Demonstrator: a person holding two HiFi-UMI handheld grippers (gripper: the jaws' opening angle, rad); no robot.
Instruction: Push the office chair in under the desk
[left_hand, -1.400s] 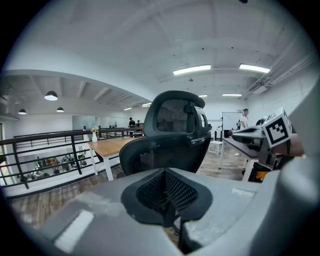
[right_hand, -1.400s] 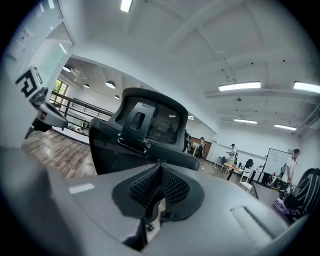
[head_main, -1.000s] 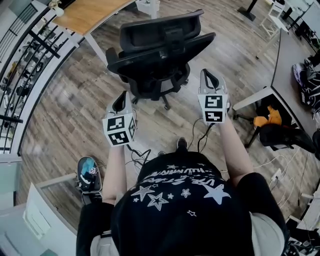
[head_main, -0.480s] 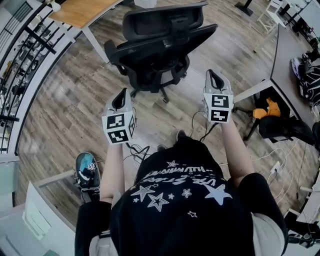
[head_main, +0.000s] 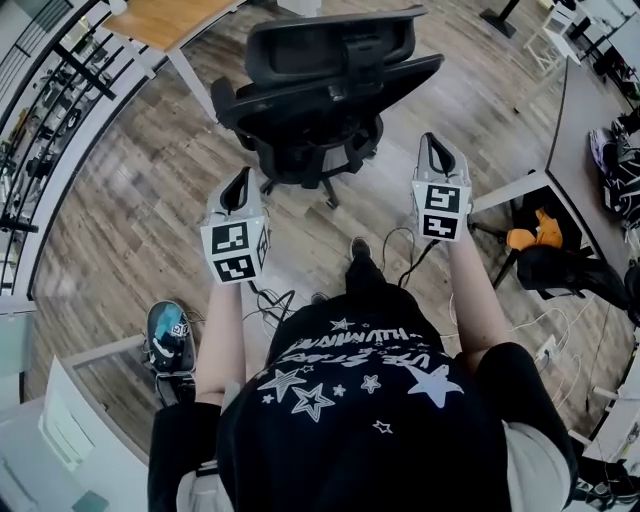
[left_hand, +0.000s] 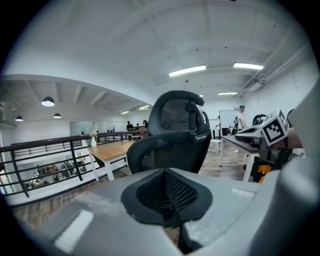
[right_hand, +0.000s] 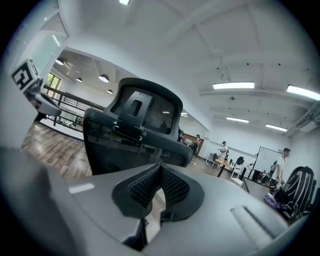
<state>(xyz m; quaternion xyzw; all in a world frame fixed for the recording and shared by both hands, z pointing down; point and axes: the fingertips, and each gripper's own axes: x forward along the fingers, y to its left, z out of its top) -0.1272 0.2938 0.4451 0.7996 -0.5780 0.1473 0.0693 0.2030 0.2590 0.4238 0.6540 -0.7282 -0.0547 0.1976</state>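
1. The office chair (head_main: 322, 92) is standing on the plank floor (head_main: 130, 225) with its mesh back and headrest turned toward the person. Its seat is pointing away, toward the wooden desk (head_main: 165, 22) at the upper left.
2. The chair is sitting out in the open just beside the desk's corner, not under the top. The push-in is not yet done.
3. That wooden desk is probably the target. A grey desk (head_main: 580, 130) is standing well apart at the right, so this is a judgement.
4. The left gripper (head_main: 239, 188) is hovering near the chair's left rear side with its jaws pressed fully together and nothing between them.
5. The right gripper (head_main: 436, 158) is hanging beside the chair's right edge, likewise closed tight and empty. Neither tool is touching the chair.
6. Closed jaws suit the job, I judge: blunt tips for shoving the backrest, with no grasp needed.
7. Both forearms are reaching forward, roughly parallel, with the marker cubes facing up. The grippers are flanking the chair back, the right one slightly farther ahead.
8. Loose cables (head_main: 272, 300) are trailing on the floor at the person's feet.
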